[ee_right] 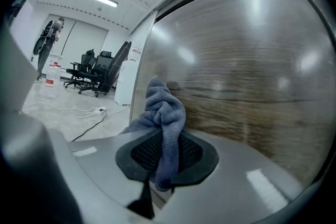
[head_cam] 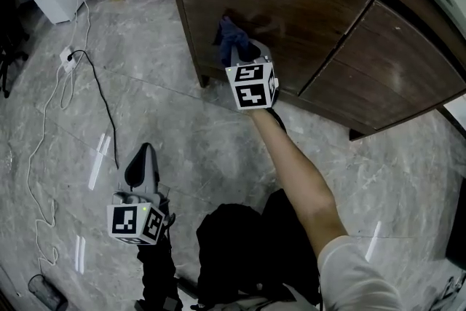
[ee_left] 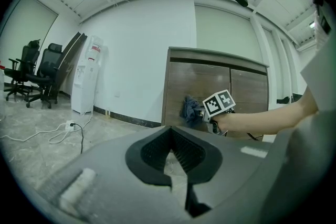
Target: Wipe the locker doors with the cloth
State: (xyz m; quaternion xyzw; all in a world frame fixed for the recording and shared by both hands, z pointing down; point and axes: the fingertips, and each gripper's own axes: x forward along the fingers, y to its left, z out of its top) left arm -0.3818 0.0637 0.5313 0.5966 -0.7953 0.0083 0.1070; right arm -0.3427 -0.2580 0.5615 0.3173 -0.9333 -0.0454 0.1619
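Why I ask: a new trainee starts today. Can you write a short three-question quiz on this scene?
1. True or false: the right claw is shut on the cloth.
2. The left claw holds: A) the cloth, B) nothing, C) a cable.
3. Fill in: in the head view, the cloth is at the ___ locker door of the two.

Key: 1 true; 2 B; 3 left.
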